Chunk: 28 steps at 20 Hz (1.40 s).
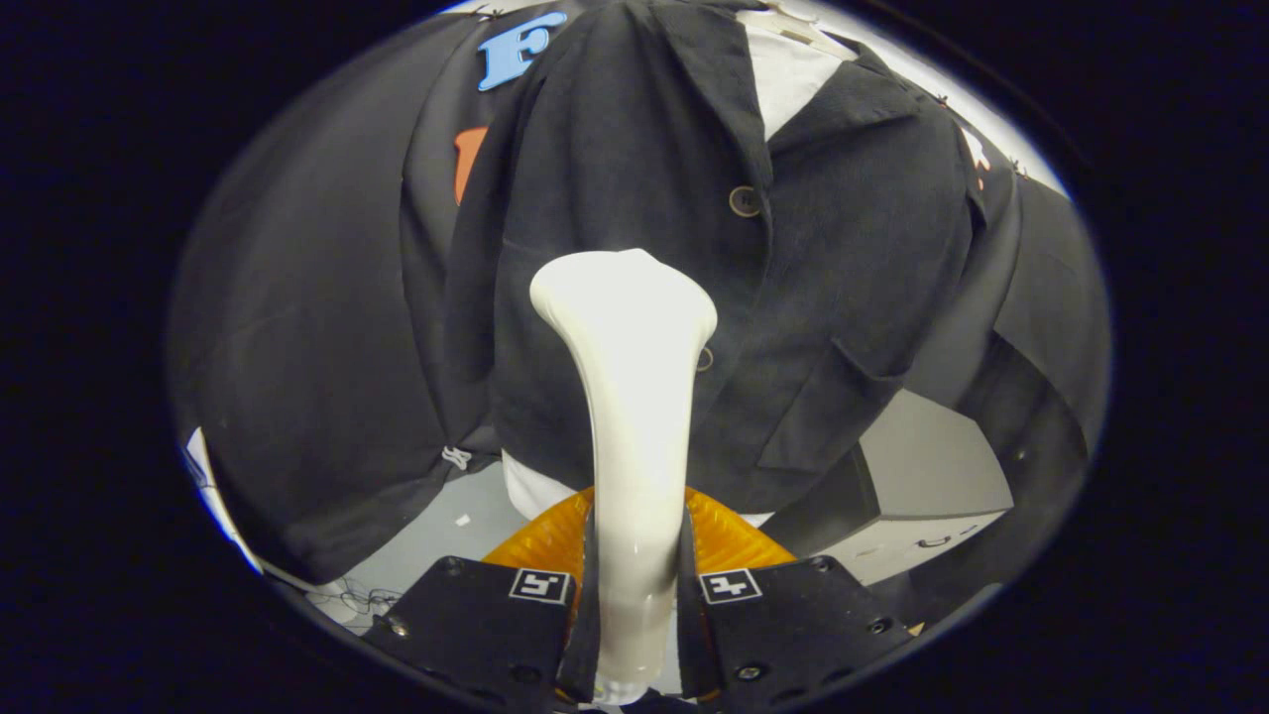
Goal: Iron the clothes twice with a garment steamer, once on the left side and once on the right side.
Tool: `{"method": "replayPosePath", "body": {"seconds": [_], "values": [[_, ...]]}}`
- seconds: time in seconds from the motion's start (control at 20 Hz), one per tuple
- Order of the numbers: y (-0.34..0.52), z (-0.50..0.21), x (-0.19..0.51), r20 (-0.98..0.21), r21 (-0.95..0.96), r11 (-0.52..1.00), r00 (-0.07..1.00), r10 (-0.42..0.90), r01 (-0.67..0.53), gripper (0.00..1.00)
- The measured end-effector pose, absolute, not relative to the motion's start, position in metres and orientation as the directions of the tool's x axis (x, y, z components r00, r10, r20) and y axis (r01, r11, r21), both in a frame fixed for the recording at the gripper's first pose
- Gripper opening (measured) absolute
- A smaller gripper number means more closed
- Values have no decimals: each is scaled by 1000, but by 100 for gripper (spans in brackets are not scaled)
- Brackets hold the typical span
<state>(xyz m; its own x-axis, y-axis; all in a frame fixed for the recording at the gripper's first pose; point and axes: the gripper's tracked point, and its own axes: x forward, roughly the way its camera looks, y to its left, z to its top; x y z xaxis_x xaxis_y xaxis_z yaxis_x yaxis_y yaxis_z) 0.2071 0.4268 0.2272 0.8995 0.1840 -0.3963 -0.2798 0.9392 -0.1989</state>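
A dark button-front jacket [634, 228] hangs upright on the far side of the scene, facing the gripper, with its long axis running top to bottom and a pale lining showing at the open collar. Its button placket runs down the middle, and a flap pocket [823, 397] sits low on the right panel. The garment steamer [627, 397] stands up between the fingers, its long axis pointing away toward the cloth, and its flared head sits over the placket, slightly onto the left panel; I cannot tell whether the head touches the fabric. The gripper [631, 615] is clenched on the steamer's handle, a finger pressing each side. The coming stroke should follow the jacket's length, shifted left of the buttons first, then right.
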Motion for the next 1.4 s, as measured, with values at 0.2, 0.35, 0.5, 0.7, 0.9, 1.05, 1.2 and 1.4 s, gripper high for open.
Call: {"method": "replayPosePath", "body": {"seconds": [0.2,0.35,0.5,0.7,0.9,1.05,1.2,1.4], "values": [[425,204,207,-416,-214,934,892,178,-286,34],[423,172,210,-450,-216,930,876,177,-299,34],[421,142,209,-483,-218,926,858,174,-310,34],[419,115,201,-519,-222,921,839,166,-319,34],[417,101,198,-538,-222,918,827,165,-327,34],[416,101,196,-533,-225,915,829,171,-334,34],[412,111,191,-517,-213,916,835,190,-340,34],[387,138,171,-442,-166,912,855,271,-375,34]]}}
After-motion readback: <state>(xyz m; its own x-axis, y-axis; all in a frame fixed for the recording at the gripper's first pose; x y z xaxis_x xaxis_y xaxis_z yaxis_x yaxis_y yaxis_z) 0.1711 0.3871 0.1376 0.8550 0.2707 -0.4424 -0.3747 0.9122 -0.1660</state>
